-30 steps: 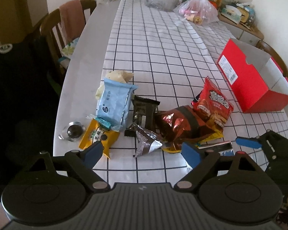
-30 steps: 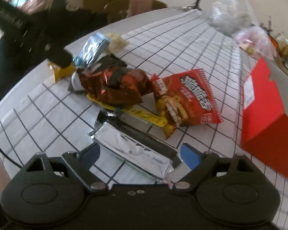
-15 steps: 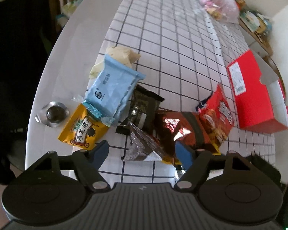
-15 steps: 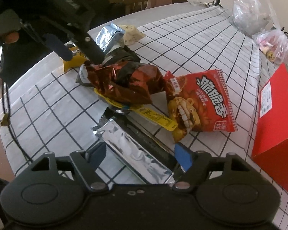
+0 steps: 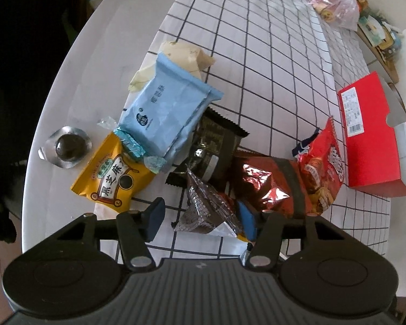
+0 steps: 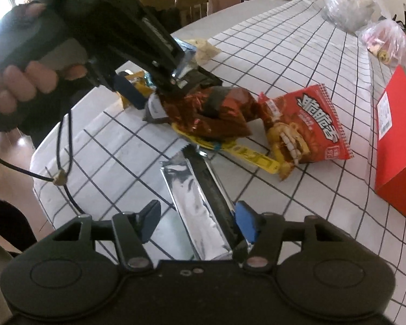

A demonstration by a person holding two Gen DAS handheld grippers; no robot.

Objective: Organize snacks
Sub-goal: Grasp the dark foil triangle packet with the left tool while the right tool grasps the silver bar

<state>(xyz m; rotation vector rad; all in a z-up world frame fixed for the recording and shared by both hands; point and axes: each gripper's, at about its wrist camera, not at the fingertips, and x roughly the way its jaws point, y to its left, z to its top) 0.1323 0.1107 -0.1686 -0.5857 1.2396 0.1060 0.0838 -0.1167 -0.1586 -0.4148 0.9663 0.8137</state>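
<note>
A pile of snack packets lies on the checked tablecloth [image 5: 257, 54]. My left gripper [image 5: 201, 218] points down over a silver-brown checked triangular packet [image 5: 205, 208]. Its jaws are closing with that packet between them; the left pad stands clear of the packet. My right gripper [image 6: 197, 222] is closing around a long silver foil packet [image 6: 192, 197], its left pad off the foil. In the right wrist view the left gripper [image 6: 151, 94], held by a hand [image 6: 27, 81], hangs over the pile. A red box [image 5: 373, 135] stands open at the right.
The pile holds a blue packet [image 5: 165, 111], a yellow packet [image 5: 111, 181], a dark packet [image 5: 216, 143], a brown-red foil bag [image 5: 265, 184] and a red chips bag [image 6: 311, 127]. A round foil cup [image 5: 69, 146] sits near the table's left edge. Plastic bags [image 5: 330, 0] lie far back.
My left gripper came down over the pile, rolled, and narrowed its jaws around the checked packet. My right gripper's jaws narrowed around the silver packet. The left gripper now looms large in the right view.
</note>
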